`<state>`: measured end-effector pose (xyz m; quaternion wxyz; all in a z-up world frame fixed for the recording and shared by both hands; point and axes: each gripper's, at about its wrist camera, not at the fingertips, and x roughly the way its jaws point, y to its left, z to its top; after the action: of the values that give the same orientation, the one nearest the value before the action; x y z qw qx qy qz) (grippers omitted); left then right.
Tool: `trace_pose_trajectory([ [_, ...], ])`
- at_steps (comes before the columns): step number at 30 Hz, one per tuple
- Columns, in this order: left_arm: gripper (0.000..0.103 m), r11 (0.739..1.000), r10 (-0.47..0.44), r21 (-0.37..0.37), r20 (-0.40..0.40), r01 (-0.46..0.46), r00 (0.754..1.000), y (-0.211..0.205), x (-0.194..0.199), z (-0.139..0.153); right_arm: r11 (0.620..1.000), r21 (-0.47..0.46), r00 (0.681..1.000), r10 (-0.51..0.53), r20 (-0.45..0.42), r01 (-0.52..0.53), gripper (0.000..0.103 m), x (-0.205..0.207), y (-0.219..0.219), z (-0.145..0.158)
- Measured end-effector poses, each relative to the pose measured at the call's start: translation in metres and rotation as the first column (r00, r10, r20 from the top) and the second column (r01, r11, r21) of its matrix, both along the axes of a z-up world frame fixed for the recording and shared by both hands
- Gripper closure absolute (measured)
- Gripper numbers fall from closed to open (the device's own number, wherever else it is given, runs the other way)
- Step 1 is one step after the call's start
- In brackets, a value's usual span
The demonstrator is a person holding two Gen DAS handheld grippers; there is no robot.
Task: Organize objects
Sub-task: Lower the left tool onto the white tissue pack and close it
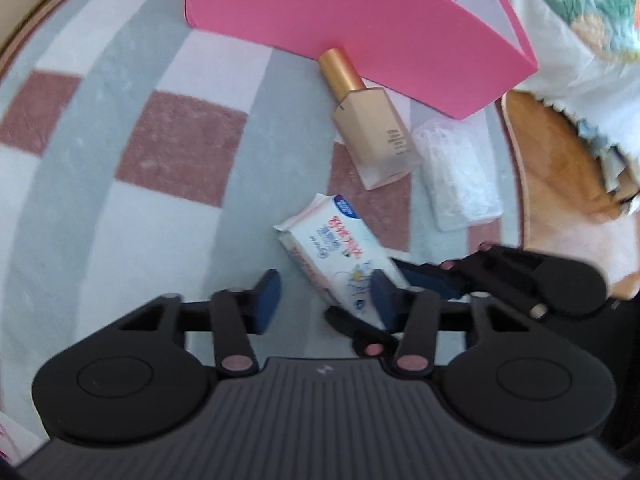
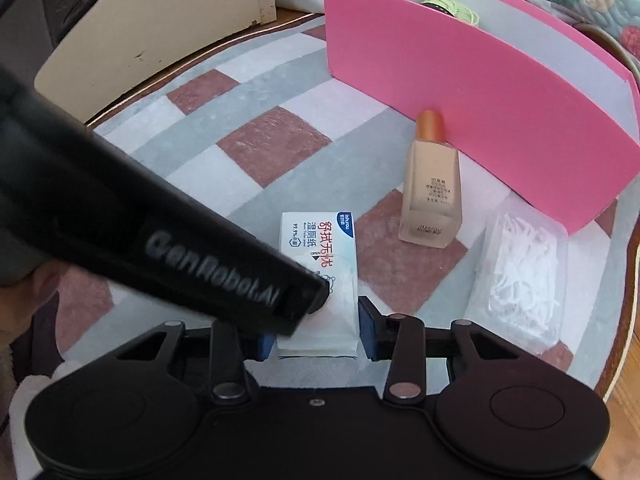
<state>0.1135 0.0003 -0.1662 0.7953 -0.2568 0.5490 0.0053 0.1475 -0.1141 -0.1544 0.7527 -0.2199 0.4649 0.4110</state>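
- Our right claw (image 2: pixel 318 334) pinches the near end of the white wet-wipe pack (image 2: pixel 320 256); both blue pads sit flush against its sides.
- The pack lies flat on the checked cloth (image 2: pixel 256 140) that covers the table, its printed face up, lengthwise away from us.
- Our left claw (image 1: pixel 326 298) reaches in from the left and crosses over the same pack. Its right pad touches the pack's edge, while the left pad stands clear over the cloth, so we read it as partly spread and gripping nothing.
- In the right wrist view, the left claw's black body hides part of the pack's left side.
- A beige bottle (image 2: pixel 430 196) with a gold cap lies beyond the pack, its cap touching the front wall of the pink box (image 2: pixel 480 92).
- A clear packet of white pieces (image 2: pixel 516 276) rests just to the right of the bottle, near the box.
- Inside the box we can make out something green (image 2: pixel 452 6), too small to identify.
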Motion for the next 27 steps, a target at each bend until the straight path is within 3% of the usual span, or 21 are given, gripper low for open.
trace_pose_trajectory([
  [2,0.070,1.000,0.010,-0.027,0.005,-0.010,1.000,-0.002,-0.003,0.000,1.000,0.001,0.999,-0.027,-0.021,0.027,0.058,-0.001,-0.001,0.001],
  [11,0.070,1.000,0.003,0.004,0.046,-0.003,0.999,-0.009,-0.018,0.035,0.995,0.048,0.995,-0.083,-0.060,0.086,0.058,-0.010,-0.011,0.031],
  [18,0.070,0.999,-0.035,0.031,0.091,0.032,0.995,-0.011,-0.024,0.078,0.996,0.073,0.998,-0.058,0.012,0.057,0.058,-0.022,-0.018,0.070],
  [27,0.070,0.994,-0.080,0.094,0.223,0.060,0.972,-0.009,-0.026,0.148,0.987,0.156,0.990,-0.068,0.127,0.048,0.058,-0.025,-0.025,0.132],
])
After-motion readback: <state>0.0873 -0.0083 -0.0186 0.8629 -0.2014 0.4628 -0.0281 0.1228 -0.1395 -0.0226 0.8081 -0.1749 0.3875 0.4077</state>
